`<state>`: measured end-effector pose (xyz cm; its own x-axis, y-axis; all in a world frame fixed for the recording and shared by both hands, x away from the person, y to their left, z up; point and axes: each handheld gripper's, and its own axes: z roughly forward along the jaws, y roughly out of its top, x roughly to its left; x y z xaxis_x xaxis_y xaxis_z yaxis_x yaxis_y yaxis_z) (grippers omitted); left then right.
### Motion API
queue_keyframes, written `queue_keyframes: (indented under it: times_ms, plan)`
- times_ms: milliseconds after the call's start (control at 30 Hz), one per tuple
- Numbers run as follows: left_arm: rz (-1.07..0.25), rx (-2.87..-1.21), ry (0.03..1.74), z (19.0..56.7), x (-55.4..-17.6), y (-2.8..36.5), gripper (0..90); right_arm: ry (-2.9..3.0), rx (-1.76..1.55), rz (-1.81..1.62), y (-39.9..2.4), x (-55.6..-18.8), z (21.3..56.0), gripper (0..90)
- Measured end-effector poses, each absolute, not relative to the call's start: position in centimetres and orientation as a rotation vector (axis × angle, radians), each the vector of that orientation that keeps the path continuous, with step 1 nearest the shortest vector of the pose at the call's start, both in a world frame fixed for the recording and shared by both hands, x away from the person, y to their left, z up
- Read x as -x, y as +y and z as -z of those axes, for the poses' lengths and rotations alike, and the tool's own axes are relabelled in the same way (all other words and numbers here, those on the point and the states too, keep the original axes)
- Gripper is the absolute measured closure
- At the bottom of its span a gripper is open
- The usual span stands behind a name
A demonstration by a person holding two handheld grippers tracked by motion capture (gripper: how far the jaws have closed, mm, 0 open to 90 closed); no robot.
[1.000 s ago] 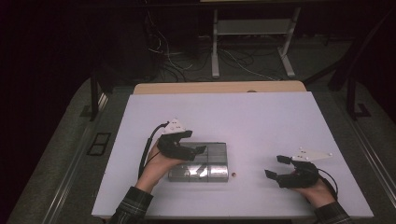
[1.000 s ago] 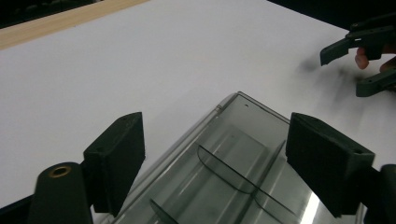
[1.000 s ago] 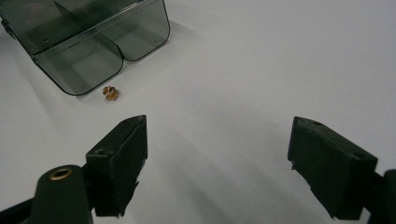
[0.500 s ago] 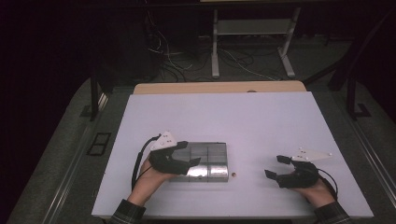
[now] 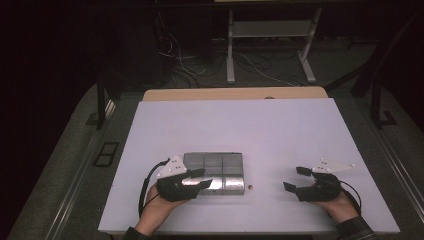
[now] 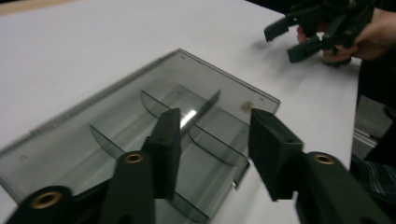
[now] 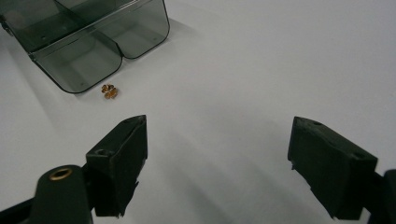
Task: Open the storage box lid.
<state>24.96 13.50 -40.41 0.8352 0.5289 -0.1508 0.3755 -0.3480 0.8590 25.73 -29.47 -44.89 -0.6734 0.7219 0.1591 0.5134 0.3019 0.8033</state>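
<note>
Since the earlier frames your left gripper (image 5: 199,179) has slid toward you and a little to the left, so now it lies over the near left part of the smoky plastic box (image 5: 220,165), and its jaws have just been closing. In the left gripper view one jaw is over the compartments and the other stands beyond the near edge of the box (image 6: 140,140); the near wall is between them, but I cannot tell if the pads already press on it. Your right gripper (image 5: 295,179) rests low over the white table (image 5: 240,125), well apart from the box, with its jaws wide and nothing between them. The box lies flat on the near middle of the table, with dividers inside. A small brown piece (image 7: 109,91) lies on the table just beside the box corner, between the box and your right gripper.
</note>
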Motion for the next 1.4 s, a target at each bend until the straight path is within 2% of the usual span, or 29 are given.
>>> queue_keyframes:
  times_ms: [200, 300, 467, 667, 733, 933, 1400]
  plan:
    - [-0.167, -1.987, 0.647, 40.8, -24.0, 13.6, 74.2, 2.336, -1.133, -1.308, -29.5, -25.7, 44.9, 19.7]
    - [-0.167, -1.990, 0.646, 40.9, -23.6, 13.8, 74.0, 2.336, -1.130, -1.308, -29.4, -25.7, 44.9, 19.7]
    - [-0.198, -1.984, 0.649, 41.1, -23.3, 14.3, 62.0, 2.346, -1.132, -1.311, -29.4, -25.7, 44.8, 20.2]
    - [-0.197, -1.982, 0.637, 41.3, -23.1, 14.7, 55.1, 2.351, -1.132, -1.319, -29.3, -25.6, 44.7, 23.8]
    - [-0.216, -1.965, 0.638, 41.3, -23.0, 15.0, 49.8, 2.380, -1.122, -1.336, -29.2, -25.5, 44.6, 33.6]
    - [-0.258, -1.914, 0.682, 41.2, -23.6, 16.3, 35.1, 2.447, -1.044, -1.384, -27.9, -25.0, 44.2, 47.5]
    - [-0.315, -1.867, 0.776, 41.8, -24.9, 19.2, 13.6, 2.565, -0.896, -1.472, -24.6, -24.0, 43.5, 82.8]
